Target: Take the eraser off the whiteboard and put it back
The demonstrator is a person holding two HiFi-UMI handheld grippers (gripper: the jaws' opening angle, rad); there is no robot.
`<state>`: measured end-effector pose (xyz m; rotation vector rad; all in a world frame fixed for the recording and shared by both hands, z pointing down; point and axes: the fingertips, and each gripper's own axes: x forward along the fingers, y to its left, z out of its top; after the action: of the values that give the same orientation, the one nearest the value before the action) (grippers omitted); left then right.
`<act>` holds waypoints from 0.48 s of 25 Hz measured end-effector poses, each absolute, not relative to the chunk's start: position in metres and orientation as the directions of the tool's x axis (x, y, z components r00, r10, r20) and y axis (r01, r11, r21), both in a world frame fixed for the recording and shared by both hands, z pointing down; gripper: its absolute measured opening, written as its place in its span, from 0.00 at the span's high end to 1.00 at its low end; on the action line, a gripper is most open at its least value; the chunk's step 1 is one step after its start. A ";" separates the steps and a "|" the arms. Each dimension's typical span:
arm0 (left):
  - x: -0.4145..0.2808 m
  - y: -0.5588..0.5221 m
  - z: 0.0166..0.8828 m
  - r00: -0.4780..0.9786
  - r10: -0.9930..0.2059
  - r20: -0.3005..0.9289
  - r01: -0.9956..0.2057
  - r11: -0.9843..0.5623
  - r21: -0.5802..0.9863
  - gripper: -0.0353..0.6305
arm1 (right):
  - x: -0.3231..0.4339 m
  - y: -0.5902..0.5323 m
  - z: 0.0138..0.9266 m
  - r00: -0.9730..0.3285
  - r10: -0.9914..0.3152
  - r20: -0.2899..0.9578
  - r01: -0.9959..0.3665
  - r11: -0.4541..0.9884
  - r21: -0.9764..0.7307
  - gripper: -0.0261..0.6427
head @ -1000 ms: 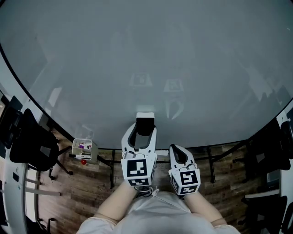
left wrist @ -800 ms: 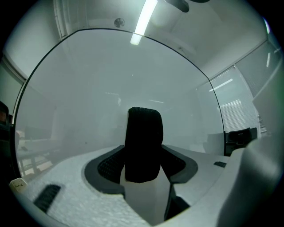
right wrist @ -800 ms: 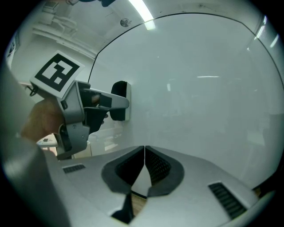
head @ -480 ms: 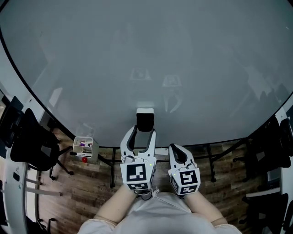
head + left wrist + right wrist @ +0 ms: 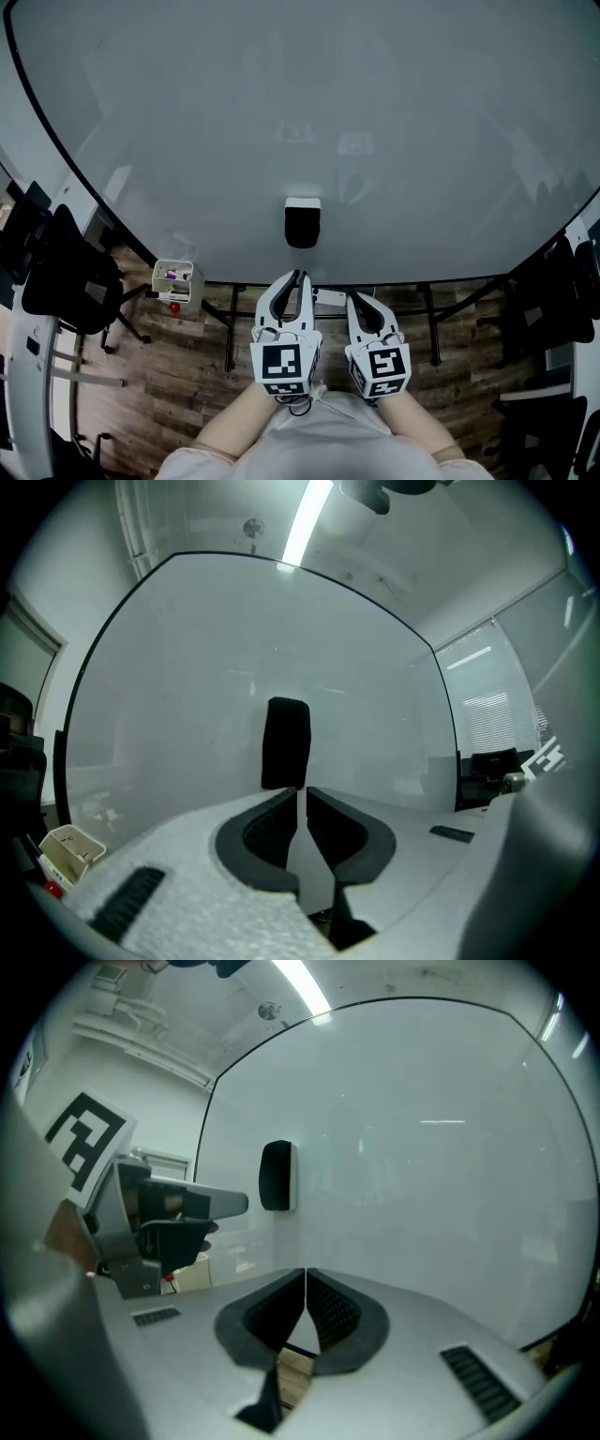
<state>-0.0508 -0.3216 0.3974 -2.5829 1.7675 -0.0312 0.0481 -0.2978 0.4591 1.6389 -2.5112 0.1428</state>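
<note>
So: whiteboard (image 5: 300,112) fills the view. Left gripper (image 5: 296,277) low centre, jaws have just been closing, tips now together (nothing between). Right gripper (image 5: 361,300) beside it, jaws together, empty. Eraser (image 5: 302,223) upright on the board, above left gripper, apart.

Black eraser (image 5: 302,223) upright on whiteboard (image 5: 281,112), stuck near lower edge.
</note>
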 end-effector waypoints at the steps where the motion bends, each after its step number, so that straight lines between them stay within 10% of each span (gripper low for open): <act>1: -0.050 -0.318 0.403 0.360 -0.933 0.022 -0.932 -0.361 -0.021 0.88 | 0.048 -0.296 0.460 -0.401 -0.901 0.166 -0.914 0.406 -0.005 0.92; 12: -0.038 -0.298 0.434 0.384 -0.917 0.104 -0.922 -0.387 -0.007 0.92 | 0.055 -0.284 0.450 -0.414 -0.903 0.117 -0.909 0.417 0.004 0.92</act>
<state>-0.0376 -0.2981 0.4345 -2.6558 1.7664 -0.1446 0.0551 -0.2842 0.4502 1.6406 -2.5585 0.0909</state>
